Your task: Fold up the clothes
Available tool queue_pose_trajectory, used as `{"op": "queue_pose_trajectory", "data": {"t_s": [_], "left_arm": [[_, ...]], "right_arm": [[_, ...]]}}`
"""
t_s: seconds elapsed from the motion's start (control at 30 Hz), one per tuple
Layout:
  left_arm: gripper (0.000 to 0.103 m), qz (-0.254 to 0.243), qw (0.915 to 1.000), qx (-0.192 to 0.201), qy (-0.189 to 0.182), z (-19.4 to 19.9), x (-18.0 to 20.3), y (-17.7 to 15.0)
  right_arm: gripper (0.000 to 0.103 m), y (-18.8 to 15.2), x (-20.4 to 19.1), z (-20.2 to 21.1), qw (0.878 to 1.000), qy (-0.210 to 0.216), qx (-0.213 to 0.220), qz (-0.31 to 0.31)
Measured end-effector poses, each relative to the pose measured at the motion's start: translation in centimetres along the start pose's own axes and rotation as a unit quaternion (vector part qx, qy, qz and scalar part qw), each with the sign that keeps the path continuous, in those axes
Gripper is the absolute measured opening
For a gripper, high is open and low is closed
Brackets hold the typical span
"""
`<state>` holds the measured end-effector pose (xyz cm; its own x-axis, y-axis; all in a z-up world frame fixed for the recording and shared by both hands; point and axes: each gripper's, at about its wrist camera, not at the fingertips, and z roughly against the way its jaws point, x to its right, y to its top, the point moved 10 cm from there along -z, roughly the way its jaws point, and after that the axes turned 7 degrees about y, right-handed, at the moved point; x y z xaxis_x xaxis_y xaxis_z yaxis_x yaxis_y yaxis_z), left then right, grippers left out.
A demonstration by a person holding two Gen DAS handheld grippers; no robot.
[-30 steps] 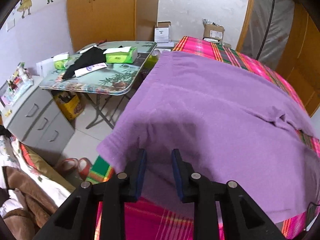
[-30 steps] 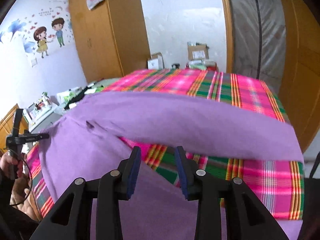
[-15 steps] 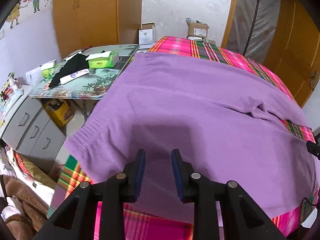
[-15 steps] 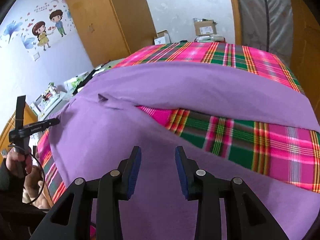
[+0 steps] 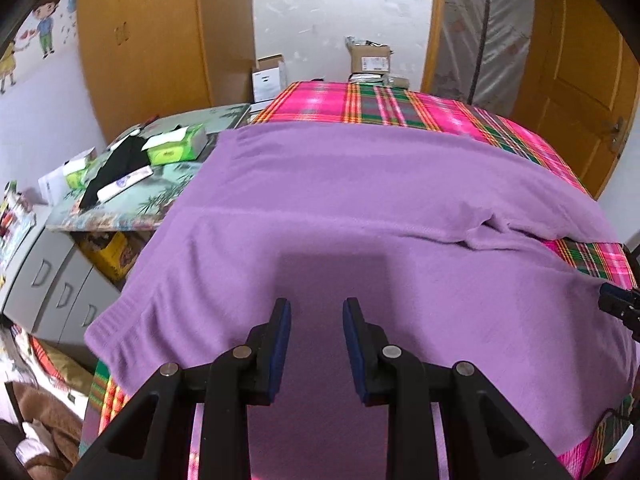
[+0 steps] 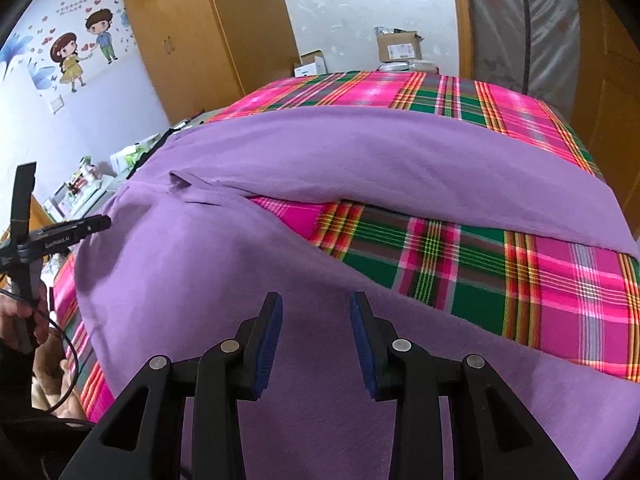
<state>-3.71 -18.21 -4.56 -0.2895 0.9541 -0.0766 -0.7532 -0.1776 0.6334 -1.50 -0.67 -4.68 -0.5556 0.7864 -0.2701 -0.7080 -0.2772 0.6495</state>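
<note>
Left wrist view: left gripper (image 5: pixel 316 312) over purple sweater (image 5: pixel 360 208), fingers apart, nothing between them. Sweater spread flat on plaid bed cover (image 5: pixel 400 100), hem hanging off bed's left edge. Folding table (image 5: pixel 160 184) w/ green tissue box (image 5: pixel 176 148) & black cloth (image 5: pixel 116 164) beside bed. Right wrist view: right gripper (image 6: pixel 316 316) also wide open, empty, above sweater's near part. One sleeve (image 6: pixel 400 168) stretched out across bed, strip of plaid showing btwn sleeve & body. Wall sticker of two kids (image 6: pixel 84 52) at upper left.

Cluttered side table (image 5: pixel 160 200) (green tissue box (image 5: pixel 176 150))
</note>
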Motion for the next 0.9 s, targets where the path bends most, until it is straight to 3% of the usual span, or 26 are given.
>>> {"op": "queue_pose_trajectory", "data": {"t_s": [0.9], "left_arm": [[0.029,-0.042,0.9988,-0.023,0.012,-2.8,2.4,0.1]], "right_arm": [[0.036,0.6,0.2,-1.5,1.0,0.003,-0.012,0.014]]}}
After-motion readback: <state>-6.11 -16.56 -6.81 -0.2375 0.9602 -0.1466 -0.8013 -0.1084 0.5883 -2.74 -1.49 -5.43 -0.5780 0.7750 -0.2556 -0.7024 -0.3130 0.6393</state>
